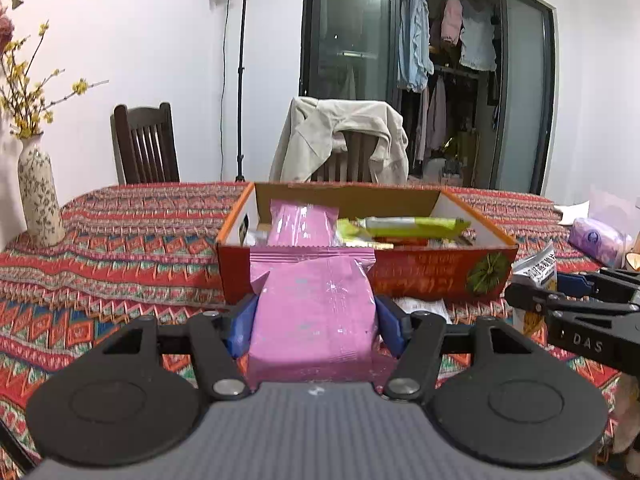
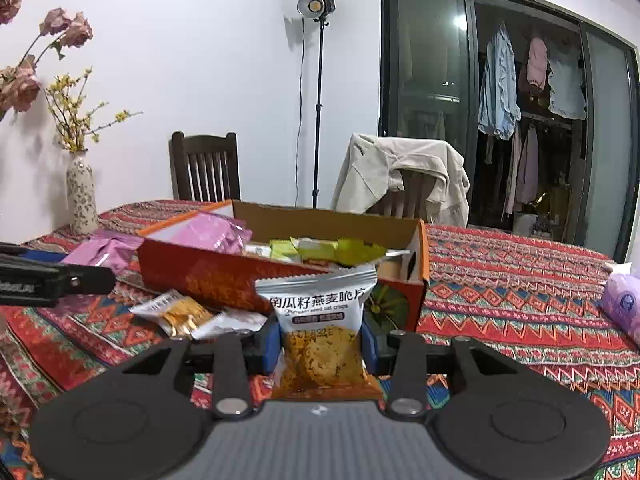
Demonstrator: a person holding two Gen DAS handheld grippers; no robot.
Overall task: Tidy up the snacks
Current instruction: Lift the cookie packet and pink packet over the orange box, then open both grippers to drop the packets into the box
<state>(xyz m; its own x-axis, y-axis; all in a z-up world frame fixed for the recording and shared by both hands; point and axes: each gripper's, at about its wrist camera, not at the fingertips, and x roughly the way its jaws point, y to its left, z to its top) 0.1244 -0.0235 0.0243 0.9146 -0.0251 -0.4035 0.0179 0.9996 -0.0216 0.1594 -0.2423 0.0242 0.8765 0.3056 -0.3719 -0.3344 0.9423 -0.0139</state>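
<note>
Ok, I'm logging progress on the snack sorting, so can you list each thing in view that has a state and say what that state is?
Left claw: shut on pink snack packet, held up in front of the box.
Right claw: shut on oat crisp packet, upright.
Orange cardboard box: open-topped, partly filled with pink and green packets.
Loose packets: lying on the tablecloth, outside the box.
Studio lamp: on.
Beige jacket: draped over a chair.
</note>
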